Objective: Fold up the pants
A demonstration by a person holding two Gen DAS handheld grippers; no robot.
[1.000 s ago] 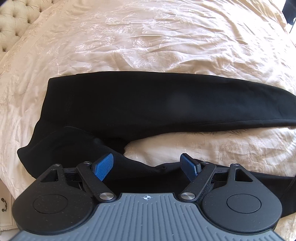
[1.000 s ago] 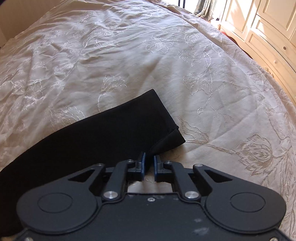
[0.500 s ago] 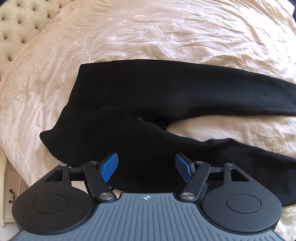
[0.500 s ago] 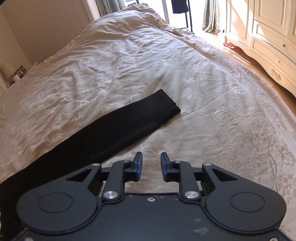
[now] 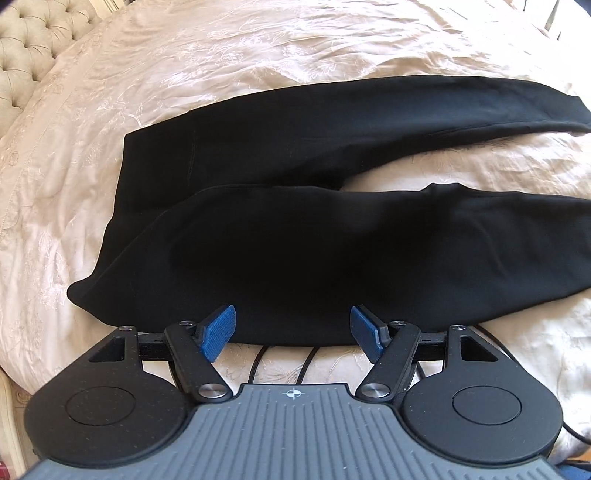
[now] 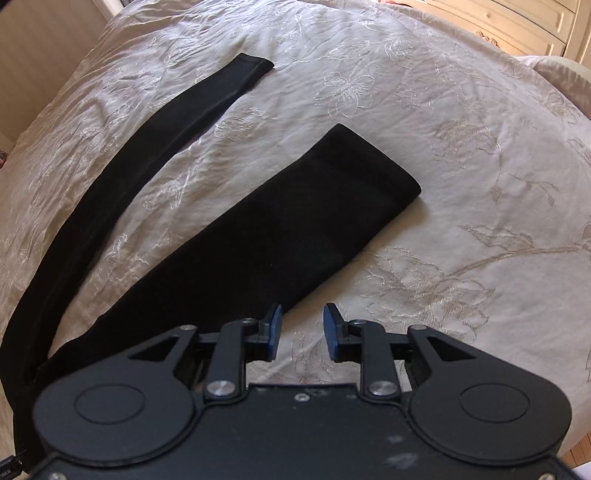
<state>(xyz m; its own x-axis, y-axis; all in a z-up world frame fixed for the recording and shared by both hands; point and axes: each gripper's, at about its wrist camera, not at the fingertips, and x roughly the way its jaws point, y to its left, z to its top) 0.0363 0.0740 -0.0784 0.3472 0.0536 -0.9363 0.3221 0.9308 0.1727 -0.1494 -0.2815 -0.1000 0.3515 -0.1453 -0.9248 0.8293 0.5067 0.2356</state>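
The black pants lie flat on the bed, spread on the cream embroidered bedspread with the two legs parted in a narrow V. In the left wrist view the waist end sits to the left, and both legs run off toward the right, the far leg reaching to the right edge of the picture and the near leg lying just ahead of the tongs. A wedge of bedspread shows between them. In the right wrist view the near leg's hem lies squarely on the cover, while the far leg runs thin and long to its own hem near the top of the picture, well apart from the first.

The left tongs stand wide apart, holding nothing, their blue pads just at the near edge of the pants' seat. The right tongs are parted too, less widely, and empty, just beside the near leg's lower edge over bare bedspread. A tufted headboard shows at the left, a cream cabinet at the far right
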